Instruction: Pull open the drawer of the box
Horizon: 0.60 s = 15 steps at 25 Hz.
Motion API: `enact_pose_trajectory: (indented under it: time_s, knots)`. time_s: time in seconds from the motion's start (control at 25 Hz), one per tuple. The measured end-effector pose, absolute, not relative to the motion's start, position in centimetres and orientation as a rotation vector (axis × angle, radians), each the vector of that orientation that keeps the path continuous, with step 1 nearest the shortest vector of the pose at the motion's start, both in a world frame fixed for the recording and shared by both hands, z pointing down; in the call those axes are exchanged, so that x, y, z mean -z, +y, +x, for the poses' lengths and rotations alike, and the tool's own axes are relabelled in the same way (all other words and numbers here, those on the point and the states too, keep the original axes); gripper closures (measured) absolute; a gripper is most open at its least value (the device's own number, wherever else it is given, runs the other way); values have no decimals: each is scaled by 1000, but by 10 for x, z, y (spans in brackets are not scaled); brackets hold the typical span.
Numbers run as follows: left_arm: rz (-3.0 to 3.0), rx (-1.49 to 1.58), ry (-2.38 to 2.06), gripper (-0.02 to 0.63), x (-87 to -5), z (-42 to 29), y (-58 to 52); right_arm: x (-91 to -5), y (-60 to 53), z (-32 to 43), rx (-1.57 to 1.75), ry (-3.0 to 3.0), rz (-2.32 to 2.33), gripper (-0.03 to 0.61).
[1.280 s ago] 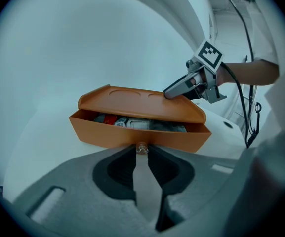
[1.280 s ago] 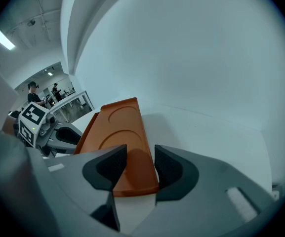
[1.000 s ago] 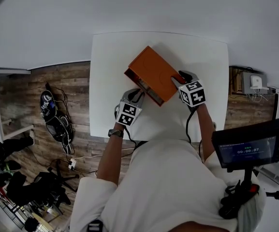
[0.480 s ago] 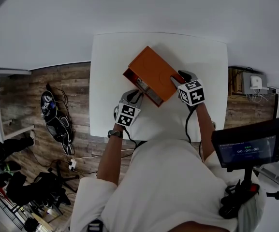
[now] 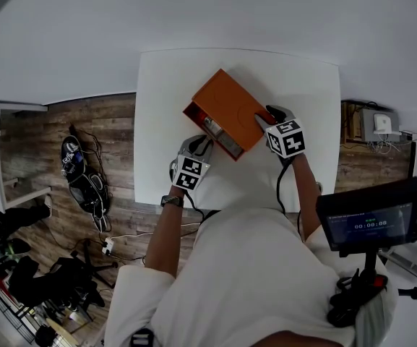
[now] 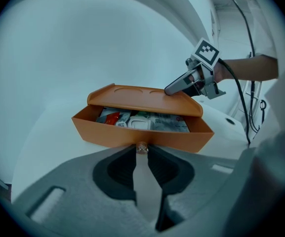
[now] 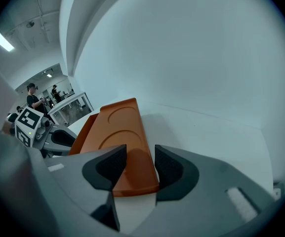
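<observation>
The left gripper (image 6: 141,154) had its jaws pinched on the small knob (image 6: 142,146) of the drawer (image 6: 107,132), which stood partly out of the orange box (image 5: 226,105) on the table (image 5: 161,85). The right gripper (image 7: 140,158) rested on the box's top, jaws apart and holding nothing, likely pinning the box so only the drawer slid.

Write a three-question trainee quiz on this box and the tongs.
1. True or false: the box's drawer is fully shut.
2. What do the left tongs pinch? A) the drawer's knob B) a cable C) the table edge
3. Fill in: the right tongs rest on the box's ___.
Key: 1 false, it stands partly open; 2 A; 3 top.
</observation>
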<state>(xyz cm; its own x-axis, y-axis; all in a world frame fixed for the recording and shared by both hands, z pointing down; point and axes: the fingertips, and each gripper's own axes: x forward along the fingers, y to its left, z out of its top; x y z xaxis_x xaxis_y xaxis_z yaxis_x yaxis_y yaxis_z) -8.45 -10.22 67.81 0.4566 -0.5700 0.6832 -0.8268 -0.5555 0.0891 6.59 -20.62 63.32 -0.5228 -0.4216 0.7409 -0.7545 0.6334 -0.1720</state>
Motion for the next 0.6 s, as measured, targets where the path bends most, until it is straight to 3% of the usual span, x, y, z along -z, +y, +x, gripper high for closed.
enact_pose_trajectory:
  time_s: [0.6]
  knots:
    - [2320, -903, -1165, 535, -683, -87, -97, -637, -211, 70, -648, -2177, 928, 391]
